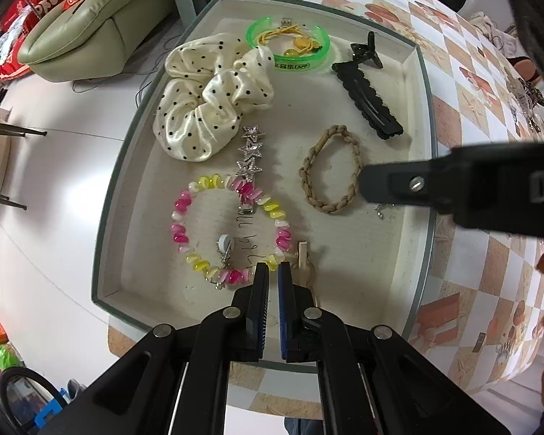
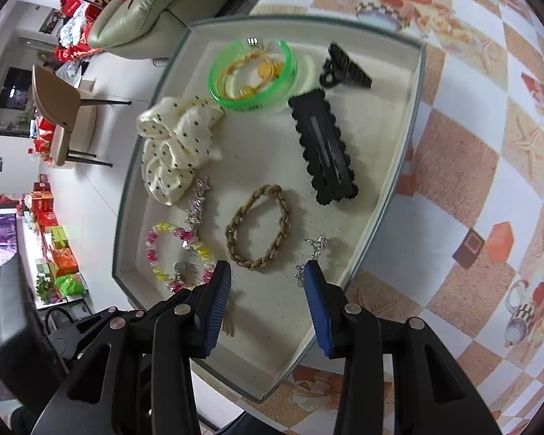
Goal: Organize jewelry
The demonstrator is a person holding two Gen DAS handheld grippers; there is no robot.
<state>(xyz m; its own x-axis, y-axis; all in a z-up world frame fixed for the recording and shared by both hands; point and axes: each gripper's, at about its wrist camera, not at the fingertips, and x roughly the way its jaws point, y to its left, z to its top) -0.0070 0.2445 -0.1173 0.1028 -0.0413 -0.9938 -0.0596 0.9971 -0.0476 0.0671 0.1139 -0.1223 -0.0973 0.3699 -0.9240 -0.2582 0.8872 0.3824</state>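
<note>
A shallow cream tray [image 1: 134, 166] holds a polka-dot scrunchie [image 1: 206, 101], a green bangle [image 1: 288, 45] with yellow hair ties, a black scalloped clip [image 1: 366, 94], a braided tan band [image 1: 332, 170], a star clip [image 1: 250, 152] and a pink-yellow bead bracelet [image 1: 232, 228]. My left gripper [image 1: 273, 272] is nearly shut and empty over the tray's near edge, by the bracelet and a beige ring [image 1: 303, 264]. My right gripper [image 2: 268, 279] is open above the tray; small silver earrings [image 2: 317, 246] lie at its right fingertip [image 2: 313, 275]. It enters the left wrist view [image 1: 453, 185] from the right.
The tray [image 2: 388, 195] sits at the corner of a table with a checked seashell cloth [image 2: 471, 152]. More jewelry [image 1: 529, 98] lies on the cloth at the far right. Beyond the table edge are white floor, a green sofa [image 1: 90, 25] and a chair [image 2: 58, 108].
</note>
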